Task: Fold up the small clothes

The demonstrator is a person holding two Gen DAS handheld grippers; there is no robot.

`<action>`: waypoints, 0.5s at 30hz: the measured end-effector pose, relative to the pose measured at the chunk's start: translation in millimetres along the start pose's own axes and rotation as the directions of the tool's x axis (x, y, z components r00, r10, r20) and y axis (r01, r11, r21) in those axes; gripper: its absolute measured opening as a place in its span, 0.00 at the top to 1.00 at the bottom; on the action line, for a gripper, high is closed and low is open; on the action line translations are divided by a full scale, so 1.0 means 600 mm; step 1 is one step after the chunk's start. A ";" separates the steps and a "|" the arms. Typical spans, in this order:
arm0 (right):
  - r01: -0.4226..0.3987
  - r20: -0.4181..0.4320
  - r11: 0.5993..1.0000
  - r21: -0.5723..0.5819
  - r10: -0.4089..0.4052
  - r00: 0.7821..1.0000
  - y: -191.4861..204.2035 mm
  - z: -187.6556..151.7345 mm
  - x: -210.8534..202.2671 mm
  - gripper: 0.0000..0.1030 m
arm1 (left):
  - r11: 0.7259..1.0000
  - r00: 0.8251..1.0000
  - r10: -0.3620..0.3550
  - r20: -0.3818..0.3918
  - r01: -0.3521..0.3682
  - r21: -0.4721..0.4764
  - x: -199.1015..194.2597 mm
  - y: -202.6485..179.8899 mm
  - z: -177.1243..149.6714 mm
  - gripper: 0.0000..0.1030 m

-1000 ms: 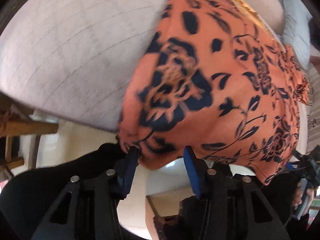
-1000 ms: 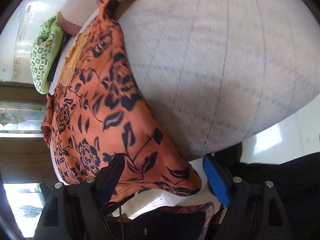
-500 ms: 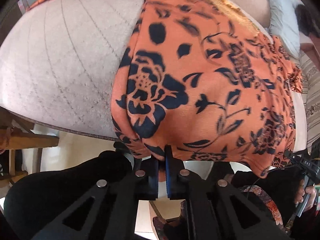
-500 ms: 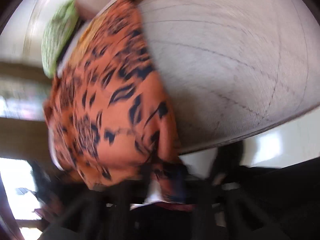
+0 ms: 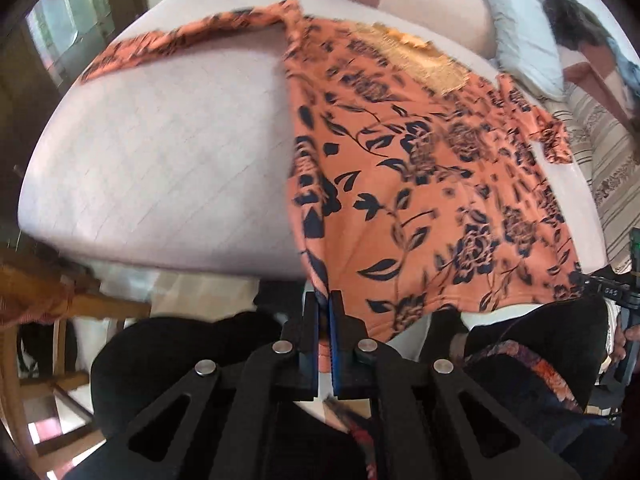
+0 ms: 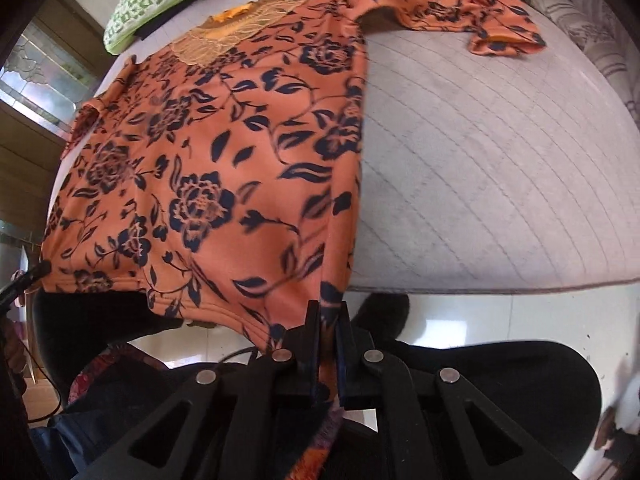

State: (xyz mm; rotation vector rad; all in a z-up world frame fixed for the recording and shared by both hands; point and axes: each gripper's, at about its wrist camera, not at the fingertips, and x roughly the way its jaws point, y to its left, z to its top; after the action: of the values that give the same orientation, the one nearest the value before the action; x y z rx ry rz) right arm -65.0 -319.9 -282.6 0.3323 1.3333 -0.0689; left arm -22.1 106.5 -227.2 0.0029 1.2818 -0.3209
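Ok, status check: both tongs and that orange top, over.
Left tongs shut on orange floral top hem corner. Right tongs shut on the opposite hem corner. Top spread flat on grey mattress, sleeves out. Nothing in the way.

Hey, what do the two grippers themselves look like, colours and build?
Both the left gripper and the right gripper are matte black, with angular linkage arms showing triangular cut-outs and round silver pivot pins. Their fingers carry blue inner pads. No markings are legible.

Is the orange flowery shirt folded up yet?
Not yet. The orange floral shirt lies spread flat on the grey quilted bed, both sleeves stretched out sideways.
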 end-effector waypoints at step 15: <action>-0.192 -0.023 0.948 0.254 0.204 0.979 -0.111 0.047 -0.028 0.93 | 0.985 0.987 0.163 -0.005 -0.163 -0.049 -0.020 0.048 0.080 0.94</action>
State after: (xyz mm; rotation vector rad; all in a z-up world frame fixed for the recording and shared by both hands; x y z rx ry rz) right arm -58.4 -393.3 -274.2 0.6857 1.3347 -0.0611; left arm 26.6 128.1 -207.1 0.0658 1.2817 -0.1490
